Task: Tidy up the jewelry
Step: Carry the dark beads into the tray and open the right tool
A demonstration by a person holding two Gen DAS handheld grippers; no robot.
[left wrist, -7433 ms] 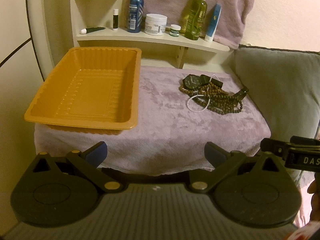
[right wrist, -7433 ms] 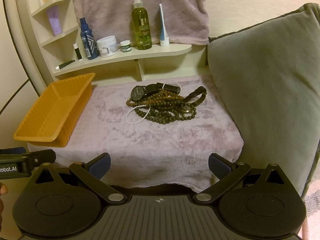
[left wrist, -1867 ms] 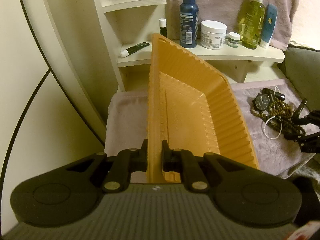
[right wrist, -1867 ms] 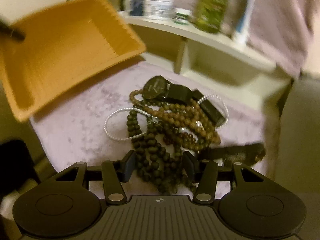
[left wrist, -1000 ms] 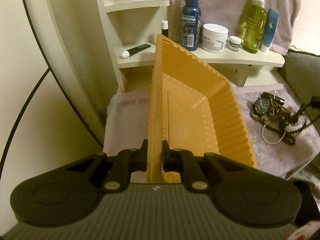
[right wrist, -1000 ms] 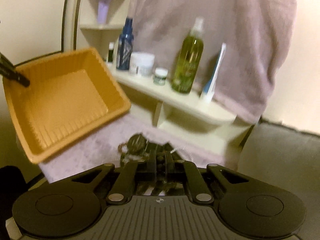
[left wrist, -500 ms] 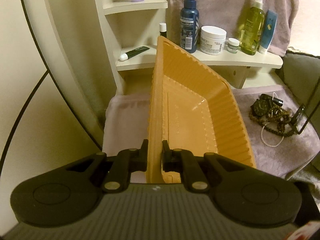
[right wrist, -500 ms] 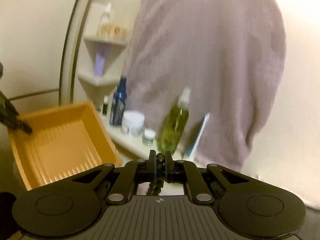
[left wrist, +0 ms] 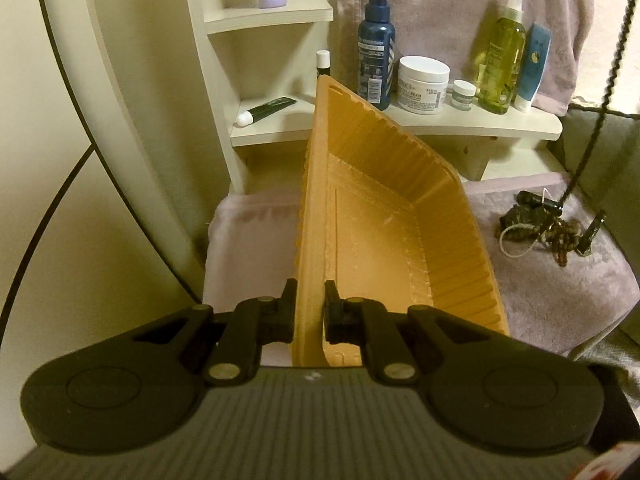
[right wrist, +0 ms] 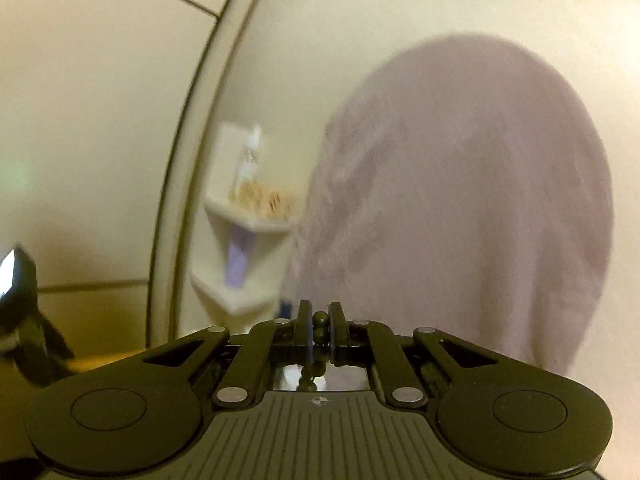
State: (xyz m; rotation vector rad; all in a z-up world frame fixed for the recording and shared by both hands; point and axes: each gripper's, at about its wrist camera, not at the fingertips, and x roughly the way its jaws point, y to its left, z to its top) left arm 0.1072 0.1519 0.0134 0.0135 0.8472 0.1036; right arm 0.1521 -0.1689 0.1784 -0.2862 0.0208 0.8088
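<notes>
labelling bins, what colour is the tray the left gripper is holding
Orange, with ribbed walls: the tray shows best in the left wrist view.

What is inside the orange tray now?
The orange tray, tilted and held at its near rim by the left hand-held gripper, shows only its bare ribbed inside. The gripper body covers the nearest corner, so that part cannot be checked.

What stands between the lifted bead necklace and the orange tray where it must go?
Nothing visible does. The dark bead necklace hangs free from the right gripper, with its lower end by the jewelry pile. The orange tray, held tilted by the left gripper, opens toward it.
</notes>
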